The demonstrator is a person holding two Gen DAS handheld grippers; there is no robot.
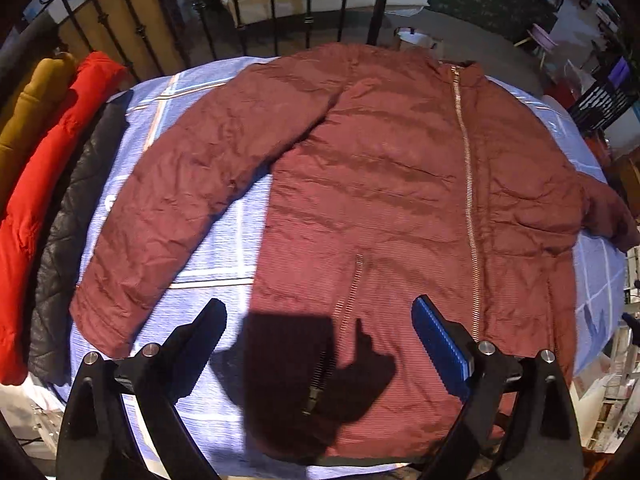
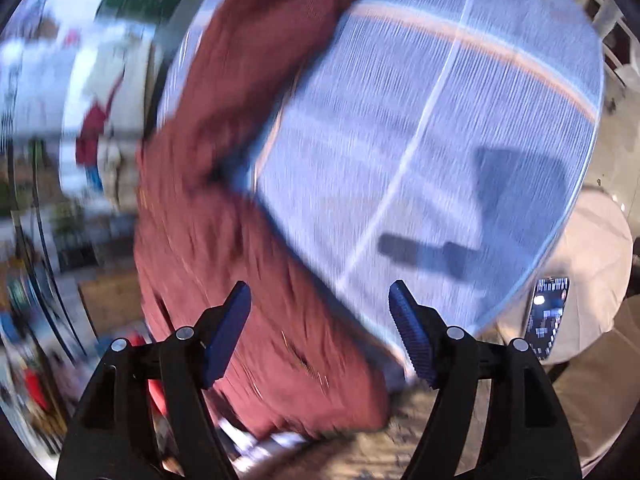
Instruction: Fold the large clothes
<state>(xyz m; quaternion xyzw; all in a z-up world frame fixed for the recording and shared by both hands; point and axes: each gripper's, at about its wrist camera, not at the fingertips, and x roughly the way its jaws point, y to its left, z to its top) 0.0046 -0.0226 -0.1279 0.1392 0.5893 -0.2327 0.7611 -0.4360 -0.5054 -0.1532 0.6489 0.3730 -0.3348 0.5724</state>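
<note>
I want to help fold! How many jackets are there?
4: the maroon jacket spread on the blue sheet; the black, red and mustard ones stacked beside it. More may be hidden.

The maroon jacket (image 1: 380, 200) is a thin, crinkled, matt cloth with a metallic zip (image 1: 466, 168) down its front. It lies on a blue checked sheet (image 1: 208, 256) of finely ribbed woven cloth. Beside it, the black jacket (image 1: 68, 240) is quilted with a slight sheen, and the red jacket (image 1: 44, 168) looks puffy and smooth. The railing (image 1: 276, 12) behind is dark wrought metal.
</note>
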